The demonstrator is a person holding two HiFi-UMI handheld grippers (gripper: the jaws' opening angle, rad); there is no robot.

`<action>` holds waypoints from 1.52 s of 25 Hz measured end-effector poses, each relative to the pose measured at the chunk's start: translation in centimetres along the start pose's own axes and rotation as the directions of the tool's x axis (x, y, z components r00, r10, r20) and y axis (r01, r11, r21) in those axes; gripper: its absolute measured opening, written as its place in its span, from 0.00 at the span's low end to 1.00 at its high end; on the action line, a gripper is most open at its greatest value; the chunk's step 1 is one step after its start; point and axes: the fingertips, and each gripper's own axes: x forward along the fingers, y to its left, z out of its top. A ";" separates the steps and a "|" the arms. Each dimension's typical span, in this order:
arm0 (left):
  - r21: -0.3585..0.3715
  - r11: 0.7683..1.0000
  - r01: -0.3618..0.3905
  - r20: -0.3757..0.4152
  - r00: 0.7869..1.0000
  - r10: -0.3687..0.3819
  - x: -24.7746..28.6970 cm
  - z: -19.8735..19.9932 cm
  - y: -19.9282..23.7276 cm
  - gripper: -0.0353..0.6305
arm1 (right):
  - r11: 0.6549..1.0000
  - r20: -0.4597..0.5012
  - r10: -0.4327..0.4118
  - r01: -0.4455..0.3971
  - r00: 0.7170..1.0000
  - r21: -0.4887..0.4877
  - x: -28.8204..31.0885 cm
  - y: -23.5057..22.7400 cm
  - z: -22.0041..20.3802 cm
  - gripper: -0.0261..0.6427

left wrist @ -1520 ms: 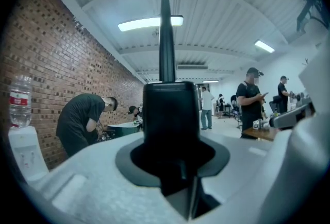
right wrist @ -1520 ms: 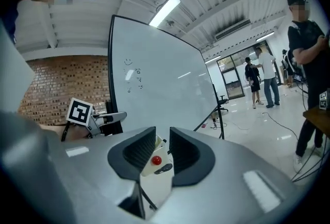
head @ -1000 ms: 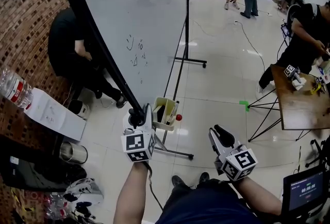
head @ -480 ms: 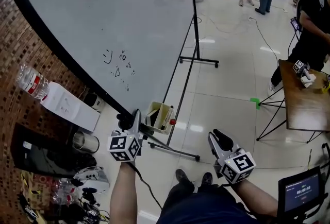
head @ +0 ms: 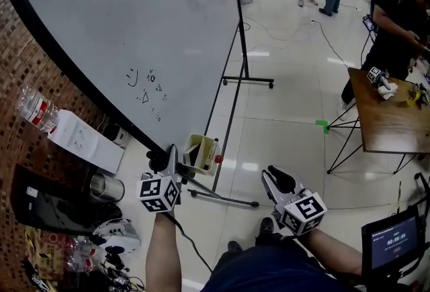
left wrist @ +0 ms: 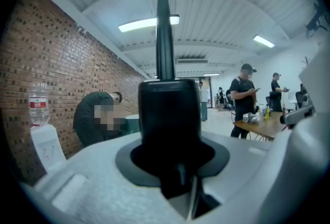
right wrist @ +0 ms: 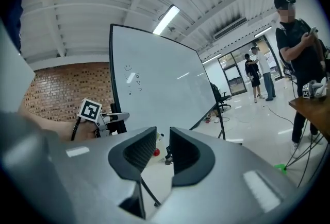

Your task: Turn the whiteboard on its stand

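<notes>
Judging the big white black-framed whiteboard [head: 134, 22] on its thin black stand [head: 248, 81] on the tiled floor [head: 289, 129] as stiff, bulky and slick-faced: the rim is the handle, left gripper [head: 169, 160] fingers pinch its lower corner, and right gripper [head: 275, 178] fingers, just been closing, stand slightly apart, empty.

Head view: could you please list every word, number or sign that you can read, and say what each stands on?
"10" (likely), handwritten on the whiteboard, among scribbles too small to read.
Digits on the screen: too blurred to read.
Label on the bottle: too small to read.
</notes>
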 end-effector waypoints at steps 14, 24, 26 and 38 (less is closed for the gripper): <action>0.004 1.000 0.022 0.023 0.999 -0.022 -4.3 0.4 -1.2 0.26 | 0.986 -0.057 -0.153 0.149 0.987 -0.070 -7.4 6.0 -2.9 0.16; 0.015 0.999 0.028 0.006 1.000 -0.028 -9.5 -1.2 0.6 0.26 | 0.993 -0.061 -0.121 0.120 0.991 -0.021 -10.5 7.2 -4.7 0.16; 0.018 1.000 0.019 -0.004 1.000 -0.019 -10.2 -1.3 1.0 0.26 | 0.995 -0.061 -0.095 0.095 0.994 0.000 -11.1 7.2 -5.1 0.16; 0.015 0.998 -0.057 -0.024 0.998 0.057 -17.9 -3.2 4.3 0.25 | 0.995 -0.073 -0.054 0.060 0.996 0.082 -17.2 9.0 -9.0 0.15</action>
